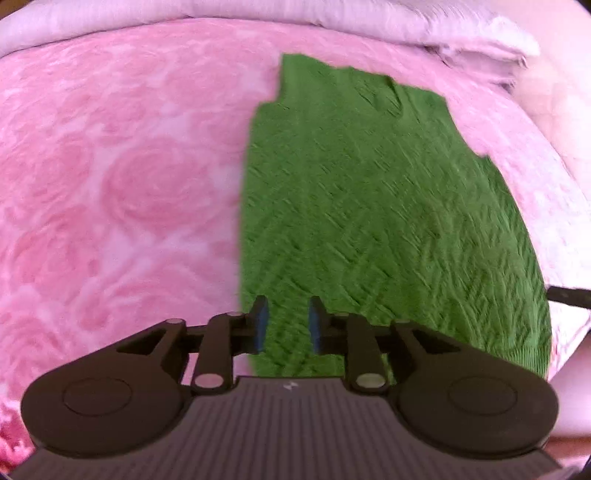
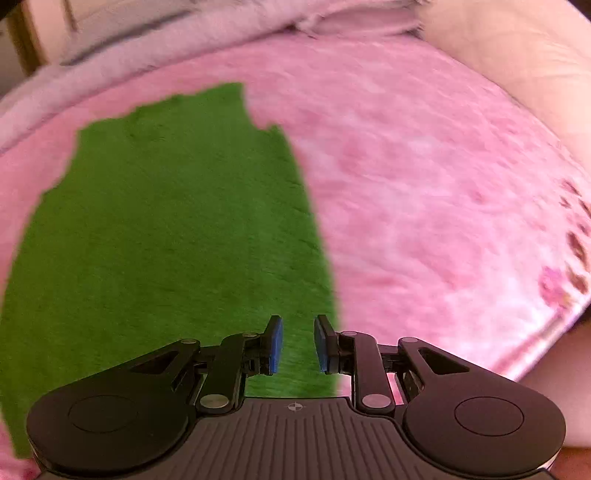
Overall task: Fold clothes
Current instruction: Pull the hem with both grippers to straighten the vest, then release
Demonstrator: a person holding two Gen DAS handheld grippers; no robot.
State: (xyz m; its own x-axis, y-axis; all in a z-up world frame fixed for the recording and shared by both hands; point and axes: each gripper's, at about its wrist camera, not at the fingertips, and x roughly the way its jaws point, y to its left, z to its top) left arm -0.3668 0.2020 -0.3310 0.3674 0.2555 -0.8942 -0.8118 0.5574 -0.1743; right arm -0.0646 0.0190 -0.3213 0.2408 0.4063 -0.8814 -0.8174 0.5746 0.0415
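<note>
A green knitted garment (image 1: 369,206) lies flat on a pink rose-patterned blanket (image 1: 122,177), its long sides folded in to a narrow strip. My left gripper (image 1: 287,323) hovers over the garment's near left part, open, with nothing between its blue pads. In the right wrist view the same garment (image 2: 177,236) fills the left half. My right gripper (image 2: 298,343) hangs above its near right edge, open, with only air between the pads. Both views are blurred by motion.
The pink blanket (image 2: 424,206) spreads wide on both sides of the garment. A pale folded quilt (image 1: 258,16) runs along the far edge. A dark thin object (image 1: 569,297) pokes in at the right of the left wrist view.
</note>
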